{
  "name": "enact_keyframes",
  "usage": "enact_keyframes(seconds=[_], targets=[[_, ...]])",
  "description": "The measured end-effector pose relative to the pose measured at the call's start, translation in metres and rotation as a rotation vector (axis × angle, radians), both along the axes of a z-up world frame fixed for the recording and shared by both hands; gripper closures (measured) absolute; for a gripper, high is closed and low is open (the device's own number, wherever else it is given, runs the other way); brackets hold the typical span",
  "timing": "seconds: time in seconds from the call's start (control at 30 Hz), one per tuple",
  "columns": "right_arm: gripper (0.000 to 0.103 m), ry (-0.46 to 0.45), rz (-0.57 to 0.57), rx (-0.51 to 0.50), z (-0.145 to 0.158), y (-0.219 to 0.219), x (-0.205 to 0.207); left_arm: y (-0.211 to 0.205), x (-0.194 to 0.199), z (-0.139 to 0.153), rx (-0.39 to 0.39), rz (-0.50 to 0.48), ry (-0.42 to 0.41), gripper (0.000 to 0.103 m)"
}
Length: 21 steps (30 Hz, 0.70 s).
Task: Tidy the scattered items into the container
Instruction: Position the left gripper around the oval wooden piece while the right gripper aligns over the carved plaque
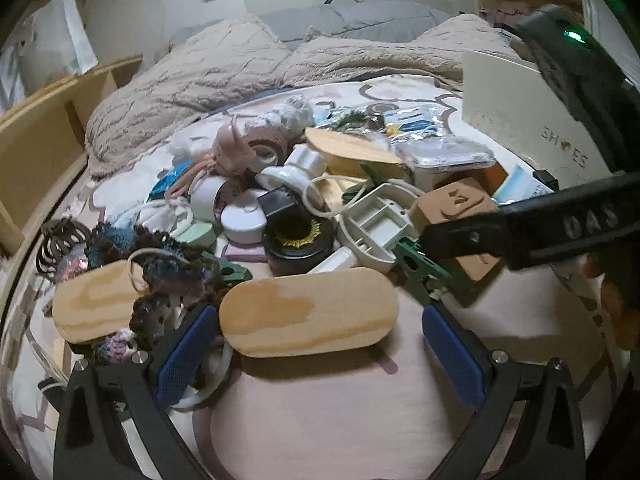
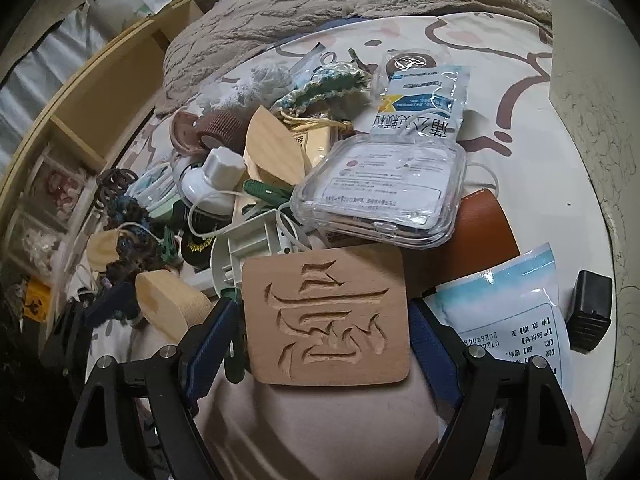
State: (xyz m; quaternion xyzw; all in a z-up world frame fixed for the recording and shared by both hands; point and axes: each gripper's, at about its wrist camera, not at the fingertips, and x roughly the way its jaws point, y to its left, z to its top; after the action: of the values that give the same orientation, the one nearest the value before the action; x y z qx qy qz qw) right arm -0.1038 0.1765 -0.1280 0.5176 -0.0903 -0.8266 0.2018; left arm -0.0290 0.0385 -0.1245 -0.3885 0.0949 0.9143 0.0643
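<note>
Wooden carved block is bracketed by the right gripper, jaws wide, not yet clamped. An oval wooden piece is framed likewise by the open left gripper. Clutter is heaped on the bed; the white container stands well apart, right.

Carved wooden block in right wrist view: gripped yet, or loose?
Cannot tell. The carved wooden block sits between the right gripper fingers; the left pad looks close, contact unclear.
</note>
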Motion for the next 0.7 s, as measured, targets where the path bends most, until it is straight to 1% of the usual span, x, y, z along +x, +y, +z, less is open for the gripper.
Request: enact_keyframes(seconds=[0.13,0.23,0.4,0.47,0.5,0.57,0.7], targets=[[0.018,0.005,0.004,0.007,0.001,-0.001,0.002,-0.011,-0.006,-0.002,0.048,0.041,-0.03,0.0],[0.018,0.01,0.005,0.015,0.001,-0.002,0.003,-0.012,-0.009,-0.004,0.074,0.051,-0.046,0.0],[0.018,0.005,-0.016,0.005,0.001,0.0,0.003,-0.006,-0.009,-0.006,0.054,0.063,-0.046,0.0],[0.02,0.003,-0.038,0.003,0.0,0.001,0.002,-0.005,-0.01,-0.007,0.045,0.061,-0.049,0.0],[0.024,0.007,-0.047,0.008,0.001,0.001,0.002,-0.004,-0.009,-0.007,0.042,0.058,-0.048,0.0],[0.024,0.01,-0.055,0.008,0.002,0.002,0.003,-0.004,-0.009,-0.006,0.043,0.054,-0.045,0.011],[0.024,0.013,-0.058,0.006,0.005,0.005,0.008,-0.005,-0.006,-0.003,0.059,0.04,-0.042,0.014]])
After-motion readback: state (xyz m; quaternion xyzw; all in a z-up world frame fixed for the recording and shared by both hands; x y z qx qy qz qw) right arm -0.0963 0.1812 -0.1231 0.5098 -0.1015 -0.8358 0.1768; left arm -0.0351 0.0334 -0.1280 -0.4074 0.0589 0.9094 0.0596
